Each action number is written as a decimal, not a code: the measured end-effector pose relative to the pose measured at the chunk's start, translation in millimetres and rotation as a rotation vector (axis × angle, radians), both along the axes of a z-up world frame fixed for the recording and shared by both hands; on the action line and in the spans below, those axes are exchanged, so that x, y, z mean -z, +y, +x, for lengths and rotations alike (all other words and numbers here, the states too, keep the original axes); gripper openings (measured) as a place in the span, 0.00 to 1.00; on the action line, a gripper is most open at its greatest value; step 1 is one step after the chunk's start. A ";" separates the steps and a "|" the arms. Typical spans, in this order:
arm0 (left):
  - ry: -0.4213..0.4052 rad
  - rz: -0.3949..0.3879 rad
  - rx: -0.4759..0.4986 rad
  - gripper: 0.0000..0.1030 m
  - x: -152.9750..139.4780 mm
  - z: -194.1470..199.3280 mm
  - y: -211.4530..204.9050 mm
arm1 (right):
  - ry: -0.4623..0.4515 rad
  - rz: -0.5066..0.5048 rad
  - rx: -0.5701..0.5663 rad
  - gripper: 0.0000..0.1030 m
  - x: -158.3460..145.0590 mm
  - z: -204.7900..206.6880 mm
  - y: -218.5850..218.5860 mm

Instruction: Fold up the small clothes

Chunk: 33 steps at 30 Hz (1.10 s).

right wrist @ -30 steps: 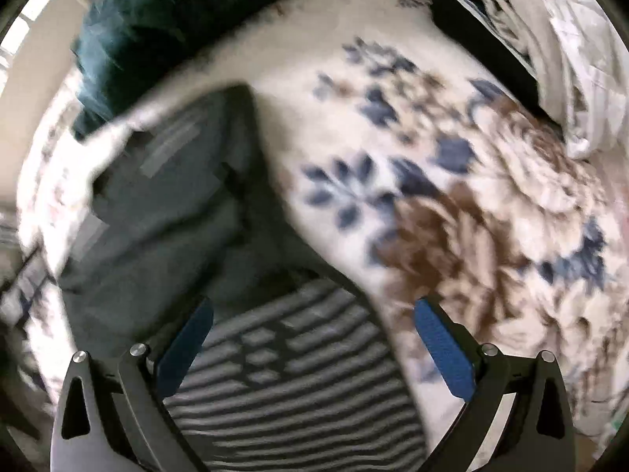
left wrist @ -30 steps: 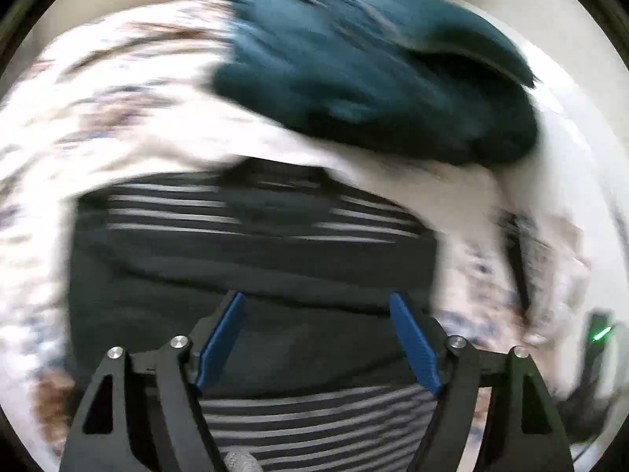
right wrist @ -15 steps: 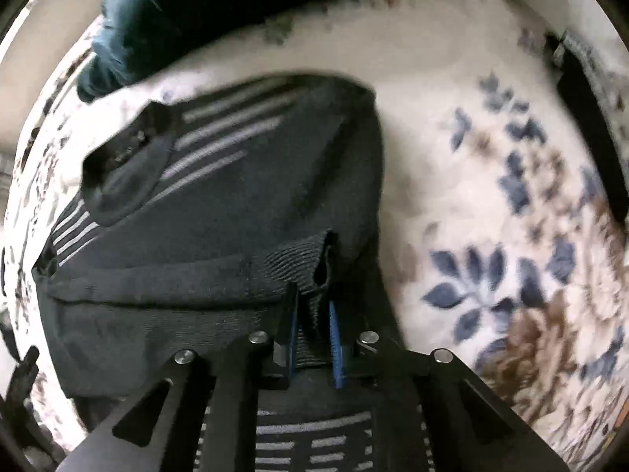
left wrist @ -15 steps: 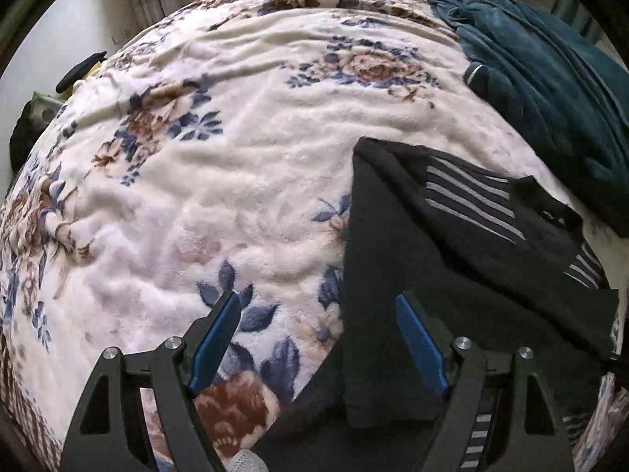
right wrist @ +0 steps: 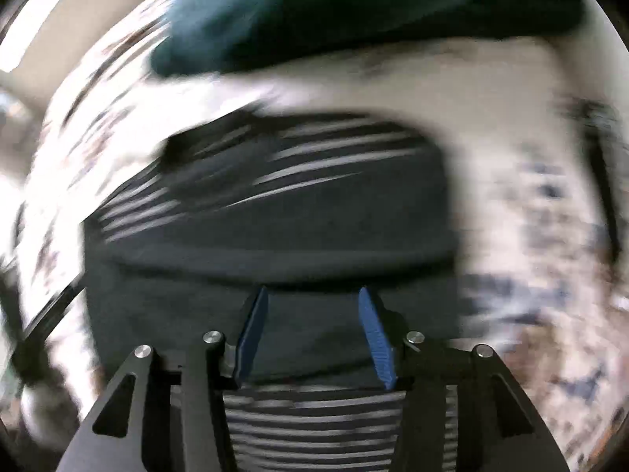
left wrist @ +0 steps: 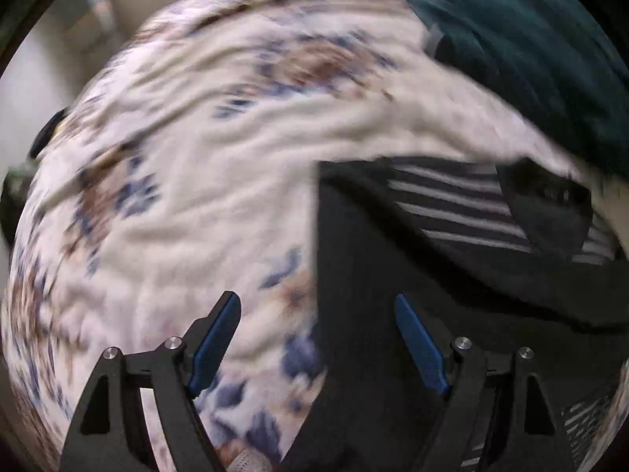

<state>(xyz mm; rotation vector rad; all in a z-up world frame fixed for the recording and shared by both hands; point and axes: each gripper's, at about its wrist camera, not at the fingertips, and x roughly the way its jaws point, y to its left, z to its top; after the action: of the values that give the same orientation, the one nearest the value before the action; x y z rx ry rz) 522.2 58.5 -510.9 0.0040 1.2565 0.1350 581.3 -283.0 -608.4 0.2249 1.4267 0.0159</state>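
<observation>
Floral blanket [left wrist: 204,181] covers the bed, and the dark striped sweater [right wrist: 275,236] lies on it, below the teal garment [right wrist: 354,8]. My right gripper [right wrist: 312,334] has just been opening; its fingers stand parted over the sweater's folded fabric with nothing pinched, where half a second ago they were clamped on a sleeve cuff. I judge that fold released. My left gripper [left wrist: 318,338] stays wide open, empty, now straddling the sweater's left edge, closer than before.
</observation>
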 end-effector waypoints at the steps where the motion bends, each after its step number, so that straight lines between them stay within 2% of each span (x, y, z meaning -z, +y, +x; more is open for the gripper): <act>1: 0.046 0.021 0.038 0.77 13.0 13.7 -7.7 | 0.039 0.039 -0.038 0.49 14.2 6.4 16.5; 3: 0.114 0.077 0.100 0.77 35.9 36.4 -20.3 | 0.121 0.057 -0.102 0.49 50.3 22.3 47.3; 5: 0.128 0.095 0.123 0.79 46.3 56.1 -25.8 | 0.180 0.047 -0.125 0.49 80.9 38.8 66.0; 10: 0.095 0.102 0.112 0.79 44.3 94.9 -27.1 | 0.038 -0.049 -0.049 0.49 79.8 76.1 68.0; 14: 0.092 0.110 0.090 0.79 40.2 102.2 -18.0 | 0.013 -0.096 -0.011 0.49 76.0 95.4 56.8; 17: 0.036 0.067 0.050 0.79 15.6 80.7 1.4 | -0.019 -0.028 0.062 0.49 46.4 88.6 24.2; 20: -0.033 -0.006 0.006 0.79 -12.1 40.9 21.7 | -0.091 0.027 0.173 0.49 -0.3 49.8 -31.6; 23: -0.063 -0.029 -0.029 0.79 -24.4 5.5 26.8 | -0.118 0.007 0.310 0.60 -29.1 9.3 -90.0; 24: -0.067 -0.041 -0.034 0.79 -23.9 -5.9 25.8 | -0.106 0.011 0.356 0.61 -29.4 -5.6 -107.1; 27: -0.066 0.026 -0.033 0.79 -13.7 -28.7 16.3 | -0.012 0.041 0.427 0.61 -7.1 -31.6 -142.6; 31: 0.000 0.075 -0.060 0.80 20.2 -38.3 23.5 | 0.037 0.074 0.473 0.61 33.0 -37.7 -149.5; 32: 0.019 0.073 -0.065 0.80 28.7 -38.8 25.6 | 0.048 0.083 0.467 0.54 40.6 -37.4 -149.5; 33: 0.021 0.073 -0.065 0.81 32.0 -39.1 27.3 | 0.050 0.065 0.466 0.17 46.0 -38.5 -148.4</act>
<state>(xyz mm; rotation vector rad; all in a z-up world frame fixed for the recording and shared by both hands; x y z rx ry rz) 483.0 85.8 -542.9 0.0278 1.2721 0.2373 542.9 -431.4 -654.4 0.6098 1.3951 -0.3276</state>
